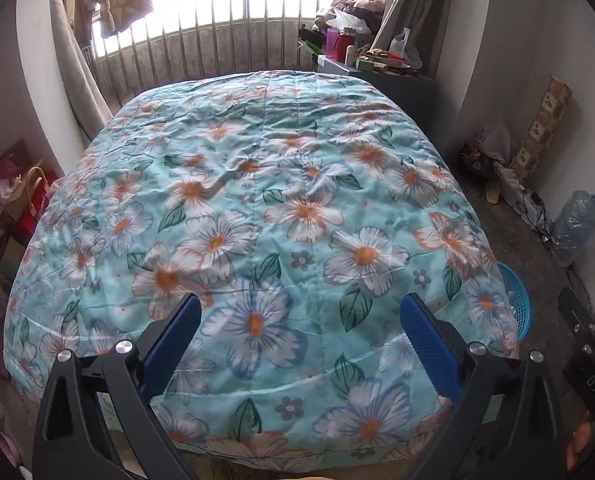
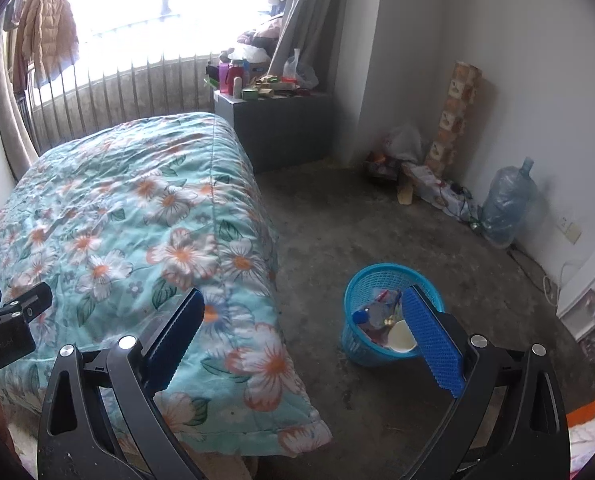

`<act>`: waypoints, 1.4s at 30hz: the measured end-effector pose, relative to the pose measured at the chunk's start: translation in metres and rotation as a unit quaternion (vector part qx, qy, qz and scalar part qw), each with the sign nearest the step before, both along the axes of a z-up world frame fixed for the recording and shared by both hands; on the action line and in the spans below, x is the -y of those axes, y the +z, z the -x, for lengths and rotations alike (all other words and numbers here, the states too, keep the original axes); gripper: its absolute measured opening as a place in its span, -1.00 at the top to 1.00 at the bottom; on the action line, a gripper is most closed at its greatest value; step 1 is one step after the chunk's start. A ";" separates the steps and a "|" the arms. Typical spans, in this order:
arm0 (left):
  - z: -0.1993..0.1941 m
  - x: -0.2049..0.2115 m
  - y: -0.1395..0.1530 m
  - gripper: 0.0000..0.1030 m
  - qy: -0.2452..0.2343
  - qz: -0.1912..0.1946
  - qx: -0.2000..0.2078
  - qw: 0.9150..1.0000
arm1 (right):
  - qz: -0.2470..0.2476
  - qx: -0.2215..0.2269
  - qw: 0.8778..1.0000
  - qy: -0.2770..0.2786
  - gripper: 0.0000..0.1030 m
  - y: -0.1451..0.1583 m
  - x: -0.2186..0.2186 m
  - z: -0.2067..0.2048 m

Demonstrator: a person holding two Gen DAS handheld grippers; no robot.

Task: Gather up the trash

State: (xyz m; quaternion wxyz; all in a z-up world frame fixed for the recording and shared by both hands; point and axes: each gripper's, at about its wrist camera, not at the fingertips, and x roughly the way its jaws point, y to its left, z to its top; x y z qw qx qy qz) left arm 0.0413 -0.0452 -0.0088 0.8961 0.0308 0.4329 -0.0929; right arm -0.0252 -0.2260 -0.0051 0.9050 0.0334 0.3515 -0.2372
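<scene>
Left tool (image 1: 300,312) held above the near end of a bed, blue-padded fingers (image 1: 431,344) spread wide with nothing between them, only the floral quilt (image 1: 281,200) below: turquoise cloth with white and orange blossoms, wrinkled, bare of loose items as far as visible. Right tool (image 2: 303,312) likewise spread wide and empty, poised over the quilt's right corner and the grey concrete floor (image 2: 325,216). On that floor, just beside the bed's right edge, a blue mesh wastebasket (image 2: 377,276), standing upright, partly hidden behind the right finger pad (image 2: 433,344); inside it, collected trash (image 2: 377,314): a white paper cup, a blue bottle cap, crumpled colourful wrappers. Same wastebasket glimpsed in the left wrist view as a blue rim (image 1: 517,300) peeking past the quilt's edge. Beyond the bed, a railing (image 1: 225,32) under a bright window, a tan puffer jacket (image 2: 45,28) hanging at left, grey curtain (image 2: 305,12) at right. A grey cabinet (image 2: 281,128) by the bed's far corner, its top crowded with bottles, boxes and a plastic bag. Against the right wall, a large water jug (image 2: 507,204), a tall patterned box (image 2: 455,112), cables and bags nearby.
</scene>
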 end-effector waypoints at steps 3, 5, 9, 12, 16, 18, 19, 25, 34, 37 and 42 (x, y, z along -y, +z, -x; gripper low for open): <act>0.001 0.004 -0.003 -0.89 -0.003 -0.005 -0.007 1.000 | -0.005 -0.014 1.000 0.001 -0.85 -0.003 0.004 0.003; 0.002 0.006 -0.004 -0.89 -0.005 -0.009 -0.009 1.000 | -0.005 -0.022 1.000 0.004 -0.85 -0.006 0.005 0.004; 0.005 0.010 -0.003 -0.89 -0.010 -0.012 -0.012 1.000 | -0.002 -0.040 0.999 0.007 -0.85 -0.011 0.006 0.007; 0.006 0.013 -0.003 -0.89 -0.016 -0.010 -0.015 1.000 | -0.012 -0.052 0.999 0.004 -0.84 -0.015 0.008 0.010; 0.009 0.017 -0.002 -0.89 -0.027 -0.012 -0.018 0.999 | -0.027 -0.064 0.998 0.002 -0.85 -0.017 0.011 0.013; 0.010 0.018 -0.001 -0.89 -0.030 -0.012 -0.018 0.999 | -0.029 -0.069 0.997 0.002 -0.85 -0.018 0.010 0.015; 0.010 0.019 -0.001 -0.89 -0.031 -0.012 -0.018 0.999 | -0.028 -0.071 0.997 0.003 -0.85 -0.018 0.010 0.016; 0.013 0.025 -0.001 -0.89 -0.043 -0.018 -0.021 0.999 | -0.006 -0.068 0.998 -0.006 -0.84 -0.014 0.016 0.020; 0.018 0.033 0.001 -0.89 -0.053 -0.023 -0.019 0.998 | -0.026 -0.057 0.998 -0.021 -0.85 -0.010 0.032 0.025; 0.019 0.036 0.002 -0.89 -0.057 -0.026 -0.017 0.998 | -0.023 -0.059 0.998 -0.021 -0.85 -0.011 0.033 0.025; 0.020 0.040 0.003 -0.89 -0.061 -0.029 -0.014 0.998 | -0.017 -0.059 0.998 -0.023 -0.84 -0.011 0.036 0.027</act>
